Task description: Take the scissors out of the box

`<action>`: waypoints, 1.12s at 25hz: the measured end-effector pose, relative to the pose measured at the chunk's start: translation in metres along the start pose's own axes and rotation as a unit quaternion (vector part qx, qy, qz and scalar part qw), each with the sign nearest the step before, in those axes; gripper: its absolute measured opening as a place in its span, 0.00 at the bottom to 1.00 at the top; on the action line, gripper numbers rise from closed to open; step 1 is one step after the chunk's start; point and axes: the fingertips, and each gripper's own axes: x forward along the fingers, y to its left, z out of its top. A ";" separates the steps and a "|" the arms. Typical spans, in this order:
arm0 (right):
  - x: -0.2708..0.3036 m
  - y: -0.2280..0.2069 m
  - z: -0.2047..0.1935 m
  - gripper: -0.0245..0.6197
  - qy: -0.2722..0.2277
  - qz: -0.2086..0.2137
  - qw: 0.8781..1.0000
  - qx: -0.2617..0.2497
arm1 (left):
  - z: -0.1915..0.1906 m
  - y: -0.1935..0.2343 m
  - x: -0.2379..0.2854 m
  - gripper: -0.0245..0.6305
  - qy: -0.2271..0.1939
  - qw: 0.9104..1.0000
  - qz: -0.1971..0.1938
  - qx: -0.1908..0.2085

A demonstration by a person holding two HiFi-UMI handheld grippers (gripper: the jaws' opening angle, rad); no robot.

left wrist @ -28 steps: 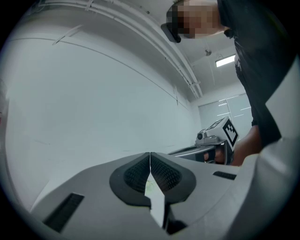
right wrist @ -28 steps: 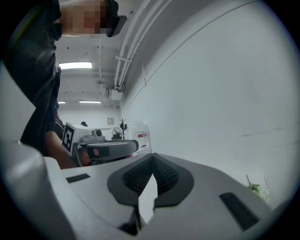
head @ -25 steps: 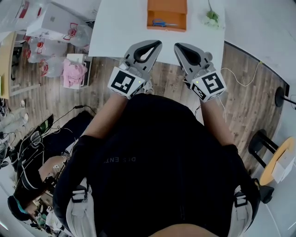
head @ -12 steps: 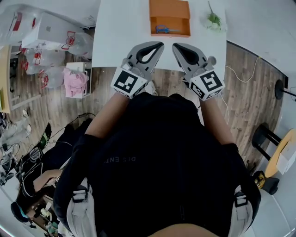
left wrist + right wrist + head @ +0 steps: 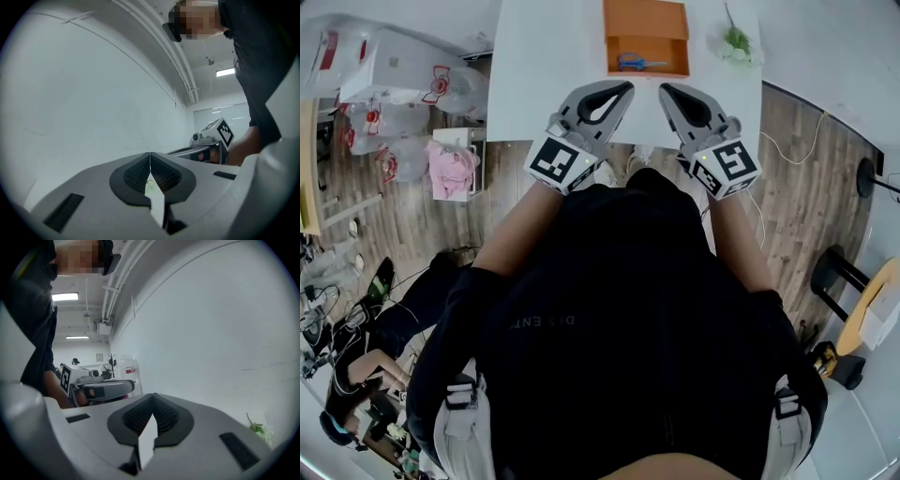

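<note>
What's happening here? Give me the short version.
A person stands at the white table, holding a grey two-jaw gripper in each hand. The left gripper and right gripper are both shut and empty, hovering over the table's near edge. The blue-handled scissors lie in the open orange box further back, not yet touched.

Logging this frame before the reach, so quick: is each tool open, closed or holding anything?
Left tool: closed, holding nothing.
Right tool: closed, holding nothing.
</note>
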 end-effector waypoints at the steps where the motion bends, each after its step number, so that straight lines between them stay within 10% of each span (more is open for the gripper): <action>1: 0.002 -0.006 -0.001 0.04 0.002 0.001 1.000 -0.001 | -0.001 0.002 0.003 0.07 -0.001 1.000 0.000 0.000; 28: 0.099 -0.114 -0.105 0.16 0.157 0.105 0.982 -0.023 | -0.058 0.084 0.067 0.07 0.013 0.996 0.086 0.008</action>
